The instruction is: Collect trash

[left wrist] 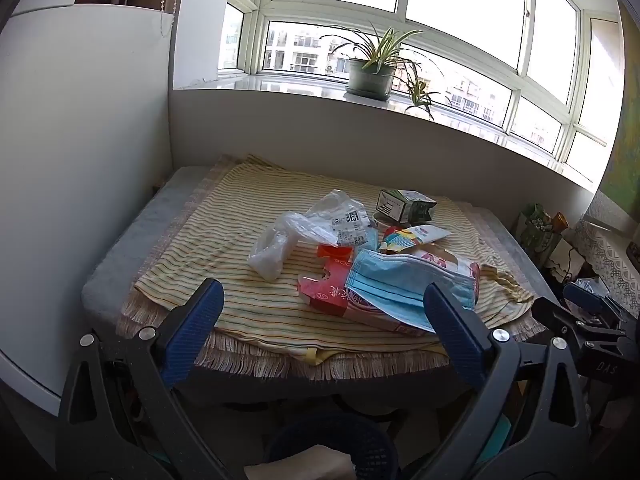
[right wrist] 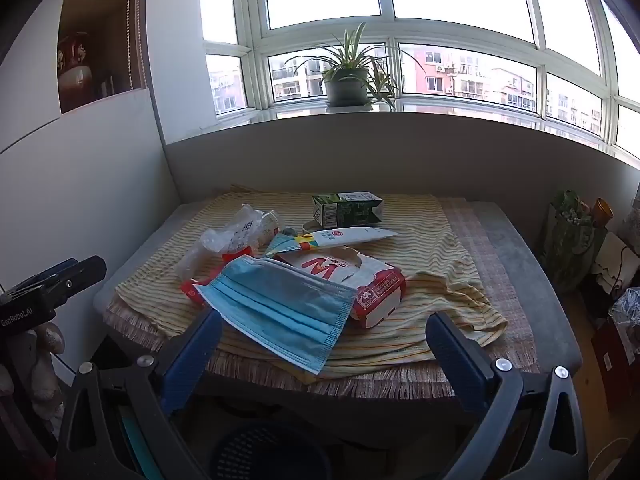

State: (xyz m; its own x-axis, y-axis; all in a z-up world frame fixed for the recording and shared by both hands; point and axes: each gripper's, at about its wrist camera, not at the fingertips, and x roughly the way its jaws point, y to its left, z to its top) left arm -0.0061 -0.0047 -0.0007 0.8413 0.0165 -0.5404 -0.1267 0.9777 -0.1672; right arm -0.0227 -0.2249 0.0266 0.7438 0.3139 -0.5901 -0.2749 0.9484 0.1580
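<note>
Basket [right wrist: 272, 452] below — plant [right wrist: 348, 76] beyond.

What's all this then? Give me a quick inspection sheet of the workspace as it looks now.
Surface: small table under a striped yellow cloth.
Job's things: blue face mask draped over a red and white box; crumpled clear plastic bag; green carton on its side; colourful wrapper.
Clutter: dark mesh basket below the table edge.
Grippers: left gripper and right gripper both open, empty, short of the pile.
Cables: thin cord at far right.
Surroundings: potted plant on the windowsill; bags on the floor at right.
</note>
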